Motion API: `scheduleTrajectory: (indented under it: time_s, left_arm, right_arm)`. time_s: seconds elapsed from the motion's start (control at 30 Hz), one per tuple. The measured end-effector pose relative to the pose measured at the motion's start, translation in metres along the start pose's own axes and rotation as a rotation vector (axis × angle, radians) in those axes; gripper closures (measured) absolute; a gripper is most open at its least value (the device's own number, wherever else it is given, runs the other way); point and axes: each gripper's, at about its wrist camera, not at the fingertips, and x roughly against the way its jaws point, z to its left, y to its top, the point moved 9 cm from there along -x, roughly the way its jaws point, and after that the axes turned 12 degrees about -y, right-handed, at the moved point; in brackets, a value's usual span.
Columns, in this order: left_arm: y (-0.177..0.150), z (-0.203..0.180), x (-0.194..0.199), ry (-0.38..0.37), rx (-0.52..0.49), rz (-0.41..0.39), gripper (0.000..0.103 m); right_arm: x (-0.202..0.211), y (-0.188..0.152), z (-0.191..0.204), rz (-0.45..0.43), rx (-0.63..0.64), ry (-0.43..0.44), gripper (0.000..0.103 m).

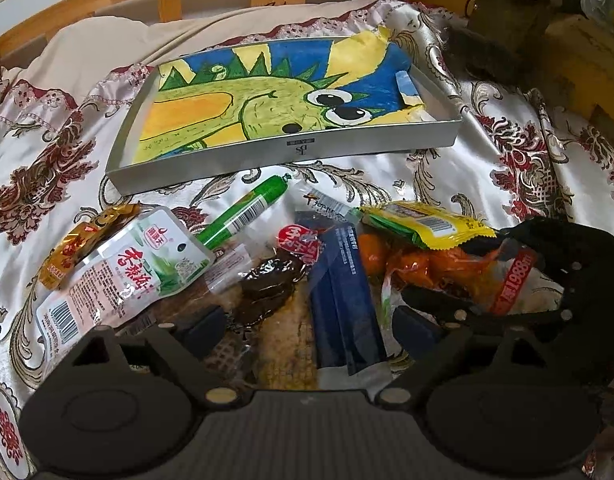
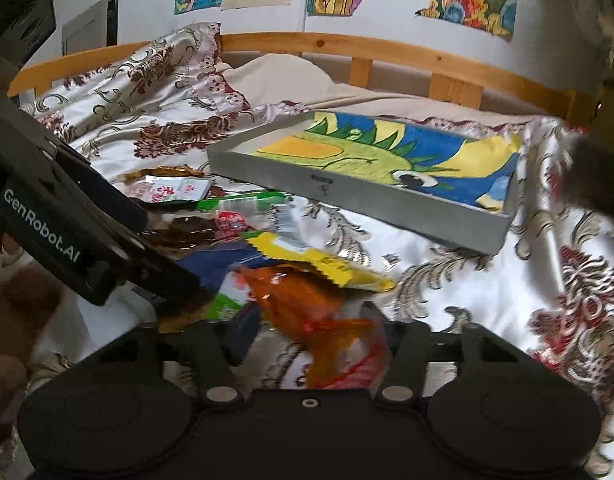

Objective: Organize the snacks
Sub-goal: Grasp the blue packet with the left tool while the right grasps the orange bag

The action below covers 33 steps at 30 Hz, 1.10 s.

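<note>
A heap of snacks lies on the flowered bedspread in front of a grey tray (image 1: 291,152) lined with a dragon drawing. My left gripper (image 1: 311,326) stands open over the heap, with a dark blue packet (image 1: 343,300) and a brown packet (image 1: 267,284) between its wide-apart fingers. A white and green pouch (image 1: 147,264), a green sausage stick (image 1: 243,212) and a yellow packet (image 1: 423,226) lie around them. My right gripper (image 2: 315,336) is shut on an orange snack packet (image 2: 307,308) at the right end of the heap. The tray (image 2: 347,192) holds no snacks.
A wooden bed rail (image 2: 347,46) runs behind the tray, with drawings on the wall above it. The left gripper (image 2: 167,248) reaches in from the left of the right wrist view. A gold packet (image 1: 75,248) lies at the heap's left end. Bare bedspread (image 2: 507,300) stretches to the right.
</note>
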Motion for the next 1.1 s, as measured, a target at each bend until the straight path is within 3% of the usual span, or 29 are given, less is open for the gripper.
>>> scheduleTrajectory:
  time_s: [0.2, 0.27, 0.37, 0.5, 0.63, 0.83, 0.93, 1.1]
  left_arm:
    - [0.001, -0.005, 0.002, -0.025, -0.010, 0.012, 0.013]
    - [0.000, -0.009, 0.000, -0.031, -0.018, 0.021, 0.019]
    - [-0.002, -0.013, -0.005, -0.027, -0.031, 0.040, 0.026]
    - [0.003, -0.017, -0.011, -0.003, -0.078, 0.029, 0.027]
    - [0.013, -0.017, -0.017, 0.025, -0.105, 0.034, 0.039]
    - [0.015, -0.013, -0.019, 0.034, -0.057, 0.077, 0.043]
    - [0.002, -0.015, -0.023, -0.011, -0.006, 0.130, 0.048]
    - [0.003, -0.017, -0.021, -0.024, 0.016, 0.115, 0.061]
  right_arm:
    - [-0.001, 0.004, -0.001, 0.031, -0.042, 0.013, 0.057]
    - [-0.001, 0.006, -0.006, 0.044, -0.046, 0.001, 0.057]
    - [-0.001, 0.006, -0.016, 0.067, -0.051, -0.012, 0.057]
    - [-0.003, 0.005, -0.030, 0.092, -0.092, -0.028, 0.057]
    - [-0.003, 0.005, -0.035, 0.099, -0.106, -0.042, 0.057]
    - [-0.003, 0.005, -0.034, 0.101, -0.110, -0.042, 0.057]
    - [-0.004, 0.005, -0.033, 0.107, -0.114, -0.042, 0.057]
    - [-0.003, 0.005, -0.034, 0.114, -0.115, -0.043, 0.057]
